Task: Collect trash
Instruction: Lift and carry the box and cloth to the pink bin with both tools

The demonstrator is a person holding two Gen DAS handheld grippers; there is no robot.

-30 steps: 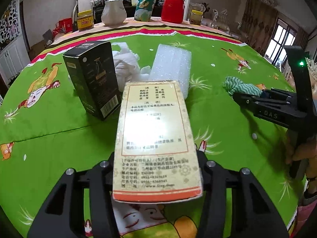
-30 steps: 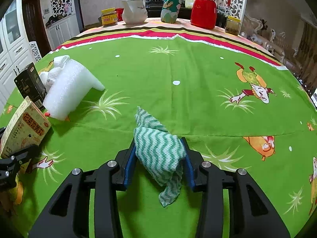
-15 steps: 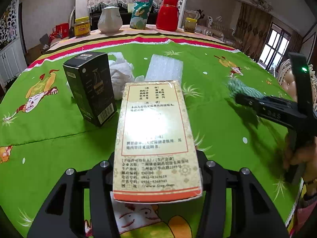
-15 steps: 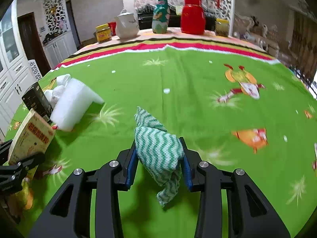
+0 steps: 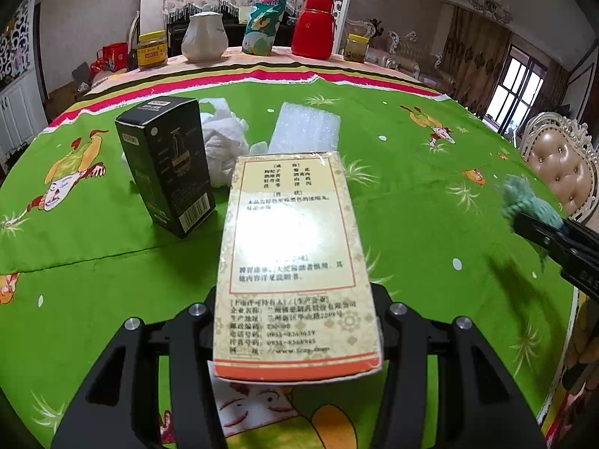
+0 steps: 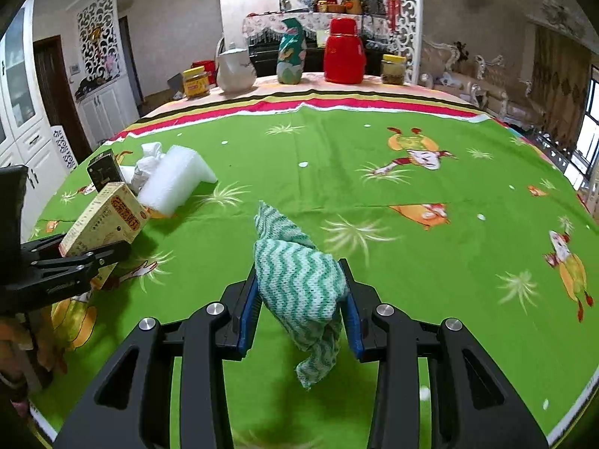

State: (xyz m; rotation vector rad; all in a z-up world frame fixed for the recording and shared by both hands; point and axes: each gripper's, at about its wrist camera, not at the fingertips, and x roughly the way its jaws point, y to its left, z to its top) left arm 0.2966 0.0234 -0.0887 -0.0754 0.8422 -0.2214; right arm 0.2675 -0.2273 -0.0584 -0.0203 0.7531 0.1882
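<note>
My left gripper (image 5: 295, 321) is shut on a yellow medicine box (image 5: 295, 254), held above the green tablecloth; the same box (image 6: 105, 220) shows at the left of the right wrist view. My right gripper (image 6: 299, 295) is shut on a crumpled green-and-white wavy cloth (image 6: 299, 277), lifted off the table; that cloth (image 5: 524, 202) appears blurred at the right edge of the left wrist view. On the table lie a black box (image 5: 168, 164), crumpled white paper (image 5: 224, 142) and a white foam piece (image 5: 307, 131).
Along the far edge of the table (image 6: 374, 187) stand a yellow-lidded jar (image 5: 151, 50), a white teapot (image 5: 205, 37), a green snack bag (image 5: 262, 26), a red flask (image 5: 312, 30) and a small jar (image 5: 355, 46). A padded chair (image 5: 561, 164) is at the right.
My right gripper has risen and pulled back toward the right with the cloth, away from the table middle. The left gripper holds the box in the same place.
</note>
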